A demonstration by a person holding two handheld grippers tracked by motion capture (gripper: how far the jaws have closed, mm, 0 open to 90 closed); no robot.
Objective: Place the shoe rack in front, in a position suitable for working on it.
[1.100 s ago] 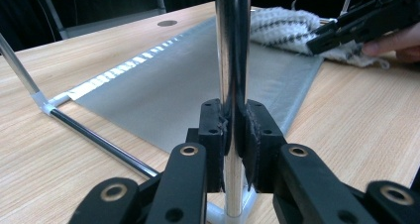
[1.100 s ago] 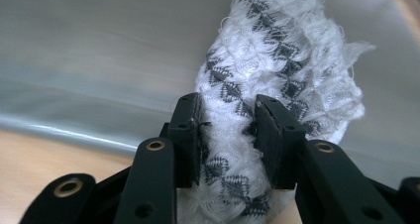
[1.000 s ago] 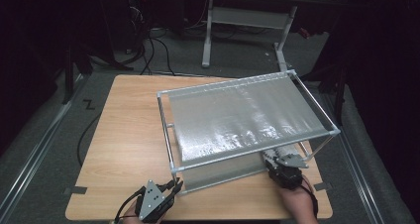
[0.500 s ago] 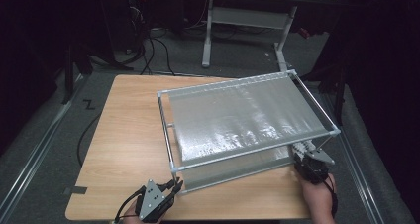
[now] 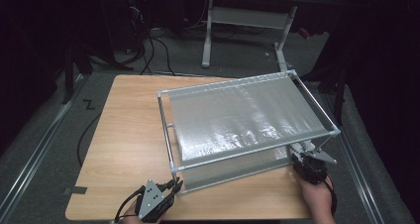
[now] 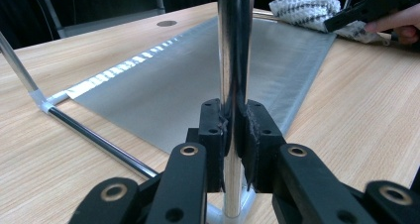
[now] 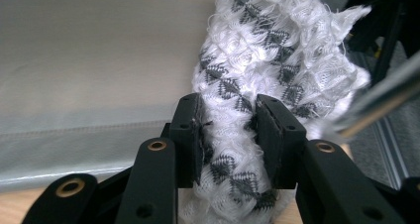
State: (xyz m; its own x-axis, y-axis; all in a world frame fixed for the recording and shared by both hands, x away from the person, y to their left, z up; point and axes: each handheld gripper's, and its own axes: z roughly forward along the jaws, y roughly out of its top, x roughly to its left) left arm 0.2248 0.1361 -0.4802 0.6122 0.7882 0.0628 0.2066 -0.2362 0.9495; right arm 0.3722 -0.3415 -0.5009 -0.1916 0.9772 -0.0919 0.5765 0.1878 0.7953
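The right gripper [image 7: 228,135] has its jaws closed on a white cloth [image 7: 270,60] with a dark diamond pattern; its jaws have just been closing, and the cloth sits squeezed between the pads. The cloth bunches up and away from the jaws, straight ahead of them, its long axis running roughly along the gripper's own line. In the high view this gripper [image 5: 303,154] sits at the near right corner of the metal frame [image 5: 171,135], under the edge of the stretched silver sheet [image 5: 237,115], which lies to the gripper's left and above it.

The left gripper [image 6: 233,130] is clamped shut on the upright post [image 6: 233,45] at the frame's near left corner, the post rising vertically out of the jaws. From there the cloth [image 6: 307,8] lies far off ahead and to the right, so the right hand is plainly the nearer.

The sheet hides most of the cloth from above. How far the cloth extends beyond the jaws is cut off, and it perhaps rests on the table [image 5: 124,135], though that contact cannot be made out.
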